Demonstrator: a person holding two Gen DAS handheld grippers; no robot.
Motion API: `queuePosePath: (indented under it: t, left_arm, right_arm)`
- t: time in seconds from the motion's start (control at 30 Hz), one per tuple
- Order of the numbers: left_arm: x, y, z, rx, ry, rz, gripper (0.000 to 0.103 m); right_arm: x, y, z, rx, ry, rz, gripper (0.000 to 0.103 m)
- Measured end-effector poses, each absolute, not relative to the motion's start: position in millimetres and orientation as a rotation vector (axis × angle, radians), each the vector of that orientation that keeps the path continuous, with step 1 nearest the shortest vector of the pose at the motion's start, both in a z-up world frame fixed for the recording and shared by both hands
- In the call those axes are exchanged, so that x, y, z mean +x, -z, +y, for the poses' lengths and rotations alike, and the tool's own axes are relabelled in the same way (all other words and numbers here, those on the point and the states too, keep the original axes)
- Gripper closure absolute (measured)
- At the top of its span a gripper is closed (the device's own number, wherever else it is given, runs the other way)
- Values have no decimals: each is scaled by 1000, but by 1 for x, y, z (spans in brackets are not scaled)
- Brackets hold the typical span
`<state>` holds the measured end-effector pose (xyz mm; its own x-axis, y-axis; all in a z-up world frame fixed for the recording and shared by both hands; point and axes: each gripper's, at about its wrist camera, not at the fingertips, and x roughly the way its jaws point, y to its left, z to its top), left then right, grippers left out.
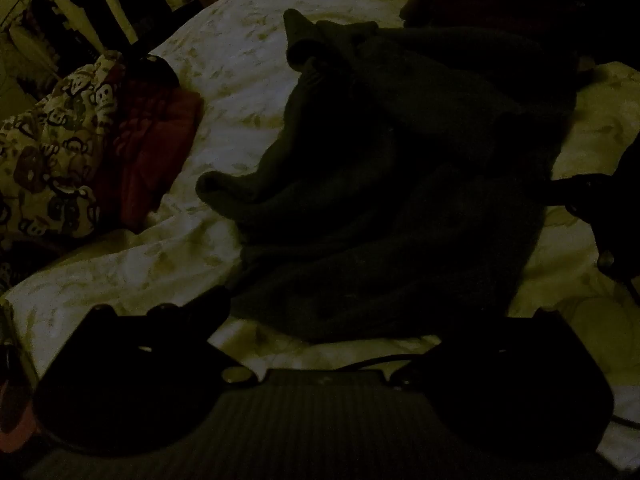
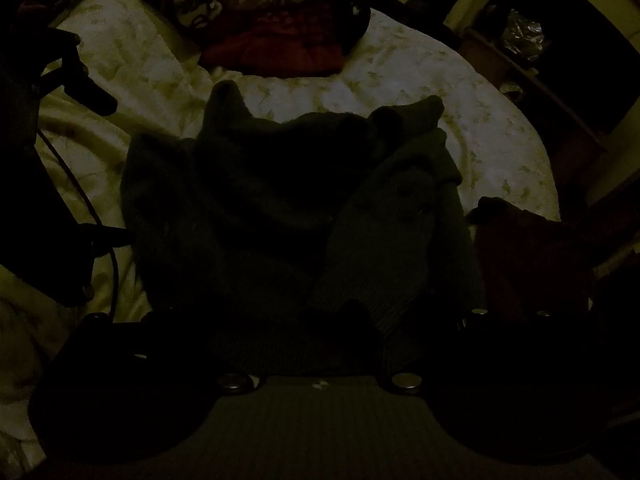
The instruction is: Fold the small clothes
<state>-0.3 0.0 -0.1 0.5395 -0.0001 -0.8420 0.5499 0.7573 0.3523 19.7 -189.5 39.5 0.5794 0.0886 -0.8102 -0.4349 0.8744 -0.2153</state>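
Left gripper point(image 1: 320, 320), jaws spread wide and empty, I hold low at the near hem of the dark knit garment point(image 1: 400, 200), crumpled mid-bedsheet point(image 1: 224, 80) for folding; right gripper point(image 2: 320, 312), likewise apart, flanks its opposite edge.

pale leaf-print bedsheet point(image 1: 224, 80), wooden slats point(image 1: 116, 4) behind, dim room

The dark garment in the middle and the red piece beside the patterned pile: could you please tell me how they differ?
The dark garment is grey-black, large and lies crumpled. The red piece is smaller and looks neatly folded, resting against the monkey-print pile, while the dark garment lies alone. Both lie on the pale bedsheet.
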Motion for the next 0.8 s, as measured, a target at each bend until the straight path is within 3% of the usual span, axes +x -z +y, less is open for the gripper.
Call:
queuePosePath:
  t: [0.8]
  left_arm:
    - [-8, -2, 0, 651, 359, 970, 0]
  right_arm:
    - [19, -38, -184, -423, -332, 912, 0]
